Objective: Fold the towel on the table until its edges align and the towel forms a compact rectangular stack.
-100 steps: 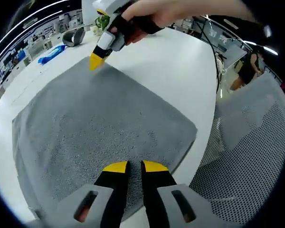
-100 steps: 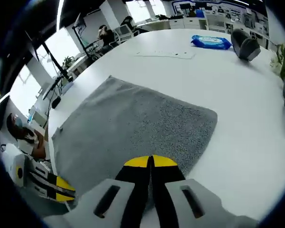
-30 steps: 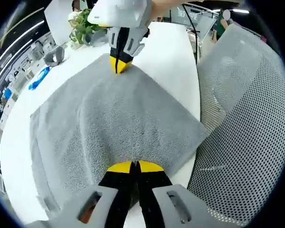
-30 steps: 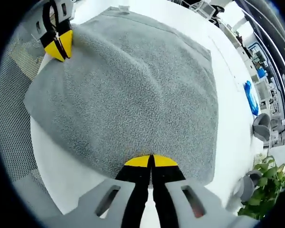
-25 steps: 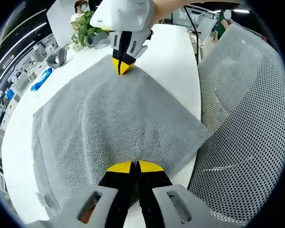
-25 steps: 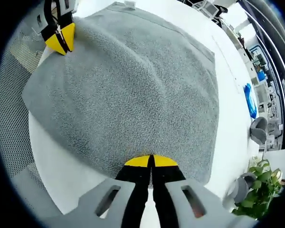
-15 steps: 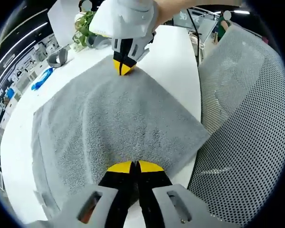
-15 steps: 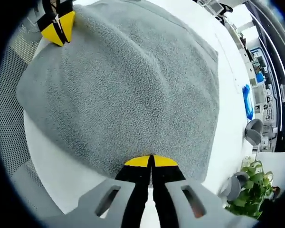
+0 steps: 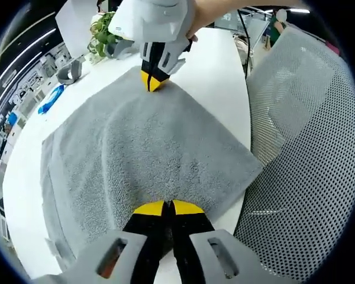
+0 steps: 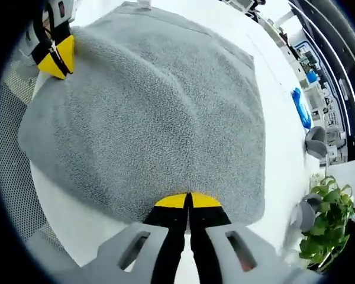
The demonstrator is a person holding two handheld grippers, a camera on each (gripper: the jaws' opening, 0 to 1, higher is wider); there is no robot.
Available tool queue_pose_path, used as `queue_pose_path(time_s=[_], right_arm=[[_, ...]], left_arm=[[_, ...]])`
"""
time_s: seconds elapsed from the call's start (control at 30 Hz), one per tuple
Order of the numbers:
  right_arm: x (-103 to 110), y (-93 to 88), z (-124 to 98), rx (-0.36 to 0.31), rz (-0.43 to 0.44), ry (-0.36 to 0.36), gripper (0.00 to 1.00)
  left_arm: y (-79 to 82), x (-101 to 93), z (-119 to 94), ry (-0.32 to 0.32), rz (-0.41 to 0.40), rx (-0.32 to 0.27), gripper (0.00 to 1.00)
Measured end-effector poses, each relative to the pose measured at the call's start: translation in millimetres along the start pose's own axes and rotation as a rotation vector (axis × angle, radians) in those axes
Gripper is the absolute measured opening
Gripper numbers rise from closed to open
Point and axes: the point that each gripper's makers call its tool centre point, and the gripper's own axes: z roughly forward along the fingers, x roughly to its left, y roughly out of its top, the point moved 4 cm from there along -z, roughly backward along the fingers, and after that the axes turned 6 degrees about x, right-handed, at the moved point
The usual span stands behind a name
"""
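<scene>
I count one towel (image 9: 142, 148) on one table (image 9: 216, 77), and my two grippers, the left (image 9: 167, 206) and the right (image 10: 188, 200). Beyond them I see one plant (image 10: 326, 219), one blue pack (image 10: 302, 107) and one mesh chair (image 9: 302, 154).

Open-plan office: white table (image 9: 219, 65), mesh chair (image 9: 302, 148), potted plant (image 10: 325, 225).

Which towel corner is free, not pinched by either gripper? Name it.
The corner jutting toward the mesh chair lies free. The left gripper and right gripper each clamp another corner of the gray towel.
</scene>
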Motion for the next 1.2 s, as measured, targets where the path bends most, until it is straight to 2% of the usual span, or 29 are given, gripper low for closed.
queue_pose_path(time_s=[0.1,0.33,0.47,0.57,0.8,1.03,1.2], right_arm=[[1.1,-0.8,-0.4,-0.004,-0.010,0.004,0.00],[0.5,-1.7,-0.5,-0.014,-0.014,0.021,0.00],[0.9,-2.9,-1.0,-0.025,-0.022,0.021,0.00],[0.9,-4.7,-1.7,-0.038,0.014,0.031,0.00],[4.8,-8.0,-3.9,-0.060,0.041,0.042,0.00],[9.2,-15.0,-7.3,-0.069,0.015,0.089,0.00],[13.0,-21.0,-8.7,-0.111,0.082,0.096,0.00]], left_arm=[[0.8,2.3,1.1,-0.011,-0.068,0.022,0.03],[1.2,2.3,0.9,-0.018,-0.102,0.033,0.03],[1.2,2.1,1.0,-0.017,-0.117,0.041,0.03],[0.3,2.7,0.4,-0.010,-0.121,0.045,0.03],[-2.0,6.8,-0.5,0.003,-0.148,0.053,0.03],[-3.2,13.9,-0.4,0.034,-0.160,0.067,0.03],[-3.4,20.9,0.6,0.077,-0.139,0.071,0.04]])
